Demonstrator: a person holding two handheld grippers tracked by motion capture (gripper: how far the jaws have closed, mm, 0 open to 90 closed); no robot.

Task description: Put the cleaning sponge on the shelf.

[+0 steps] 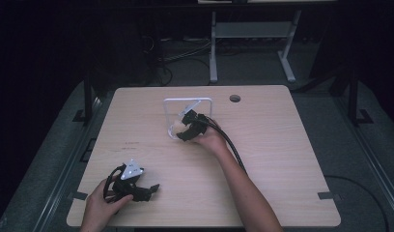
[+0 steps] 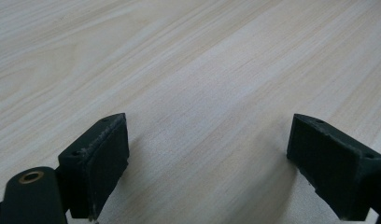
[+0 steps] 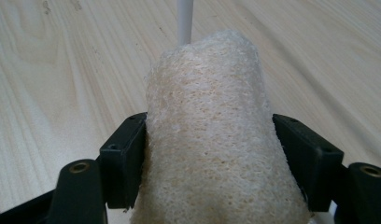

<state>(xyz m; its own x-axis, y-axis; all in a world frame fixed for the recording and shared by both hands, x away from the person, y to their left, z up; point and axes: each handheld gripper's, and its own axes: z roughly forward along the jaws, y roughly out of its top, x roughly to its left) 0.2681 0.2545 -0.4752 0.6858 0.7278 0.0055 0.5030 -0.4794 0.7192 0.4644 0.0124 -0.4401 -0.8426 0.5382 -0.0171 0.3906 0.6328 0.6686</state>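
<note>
In the high view a pale wooden counter [image 1: 282, 159] stands over a grey floor, and the person's forearms come in from the bottom edge. The left claw [image 1: 149, 191] lies low at the counter's near left corner, held in the left hand [image 1: 101, 205], its grey plate on top and its jaws pointing to the right along the wood. The right claw [image 1: 181, 131] is out near the middle of the counter, carried by the right hand [image 1: 209, 140] with its cable trailing back along the forearm. It sits at a white wire frame [image 1: 188, 100] that stands there, and a pale sponge [image 1: 175, 128] shows at its tip, low at the frame's near left side. In the left gripper view the left claw [image 2: 207, 154] is released: its two black jaws stand wide apart with bare wood grain between them and nothing touching either pad. In the right gripper view the right claw [image 3: 208, 158] is grasping the sponge [image 3: 207, 135], a cream, rough, fibrous block that bulges up between the jaws and is pressed on both sides by the pads. Just beyond the sponge's far end a white bar [image 3: 184, 18] of the frame rises from the counter [image 3: 62, 70]; whether sponge and bar touch I cannot tell
</note>
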